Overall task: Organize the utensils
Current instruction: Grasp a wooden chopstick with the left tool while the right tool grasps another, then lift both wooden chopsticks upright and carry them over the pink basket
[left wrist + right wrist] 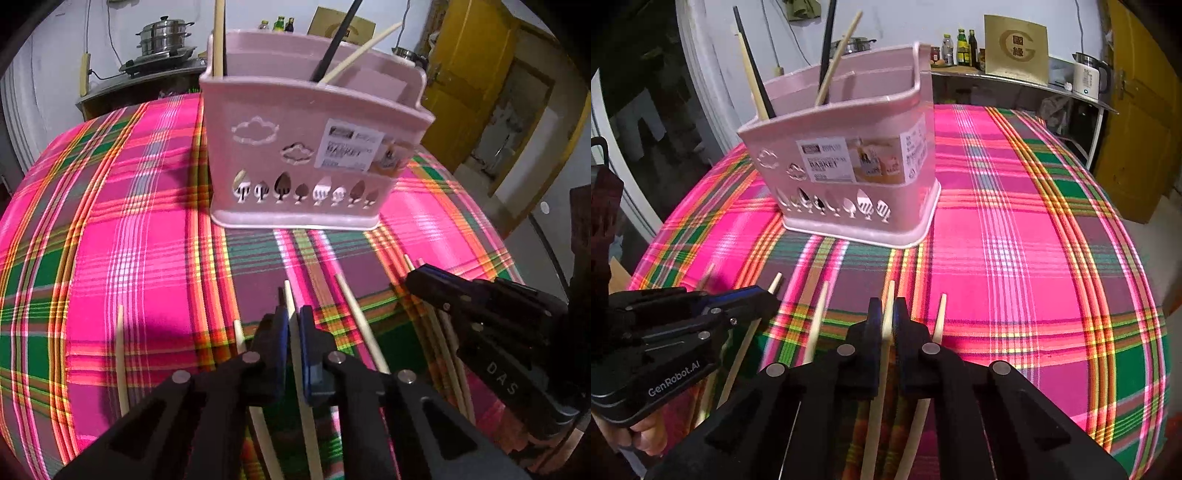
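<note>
A pink utensil basket (295, 147) (849, 158) stands upright on the plaid cloth, with black and pale chopsticks (336, 40) leaning in its compartments. Several pale chopsticks (360, 321) (820, 317) lie loose on the cloth in front of it. My left gripper (293, 314) is shut on one pale chopstick (289, 295), whose tip sticks out past the pads. My right gripper (888, 306) is shut on another pale chopstick (891, 291). The two grippers sit side by side: the right gripper (413, 278) shows at the right edge of the left wrist view, and the left gripper (768, 295) at the left of the right wrist view.
The pink, green and orange plaid tablecloth (147, 221) covers the table, which drops off at the left and right edges. Behind stand a steel steamer pot (164, 35), bottles (964, 48), a white kettle (1087, 79) and a yellow door (472, 74).
</note>
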A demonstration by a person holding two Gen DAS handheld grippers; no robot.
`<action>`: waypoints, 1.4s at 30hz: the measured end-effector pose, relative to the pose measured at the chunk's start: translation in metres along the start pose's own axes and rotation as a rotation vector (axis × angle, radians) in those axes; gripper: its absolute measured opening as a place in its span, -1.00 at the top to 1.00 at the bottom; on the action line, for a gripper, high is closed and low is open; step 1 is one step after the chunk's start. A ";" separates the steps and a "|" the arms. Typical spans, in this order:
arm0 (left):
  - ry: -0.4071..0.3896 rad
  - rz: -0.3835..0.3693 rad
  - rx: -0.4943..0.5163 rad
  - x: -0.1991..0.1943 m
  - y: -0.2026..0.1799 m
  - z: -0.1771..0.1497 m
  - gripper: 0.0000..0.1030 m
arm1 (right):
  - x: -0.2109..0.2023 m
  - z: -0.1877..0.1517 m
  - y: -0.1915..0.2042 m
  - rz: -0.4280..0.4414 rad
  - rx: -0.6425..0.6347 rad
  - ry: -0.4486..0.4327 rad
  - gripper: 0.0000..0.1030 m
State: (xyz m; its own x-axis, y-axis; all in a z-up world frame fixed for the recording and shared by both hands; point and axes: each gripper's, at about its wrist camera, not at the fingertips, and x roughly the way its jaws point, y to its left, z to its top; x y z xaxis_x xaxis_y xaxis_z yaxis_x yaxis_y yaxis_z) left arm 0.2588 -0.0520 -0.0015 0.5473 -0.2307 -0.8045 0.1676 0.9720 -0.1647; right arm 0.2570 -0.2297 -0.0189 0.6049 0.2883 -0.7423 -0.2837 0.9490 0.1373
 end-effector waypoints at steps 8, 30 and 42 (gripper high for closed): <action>-0.086 -0.033 0.009 -0.044 -0.004 0.012 0.88 | -0.033 0.011 0.003 0.033 0.005 -0.071 0.89; -0.278 -0.089 0.069 -0.145 -0.015 0.031 0.89 | -0.133 0.034 0.021 0.088 -0.037 -0.302 0.91; -0.306 -0.075 0.089 -0.164 -0.008 0.048 0.89 | -0.153 0.049 0.024 0.085 -0.061 -0.354 0.91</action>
State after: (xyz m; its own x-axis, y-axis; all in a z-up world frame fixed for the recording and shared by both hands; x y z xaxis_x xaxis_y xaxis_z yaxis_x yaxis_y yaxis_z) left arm 0.2072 -0.0244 0.1591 0.7495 -0.3174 -0.5809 0.2808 0.9471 -0.1553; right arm 0.1942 -0.2452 0.1298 0.7938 0.4025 -0.4559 -0.3818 0.9133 0.1415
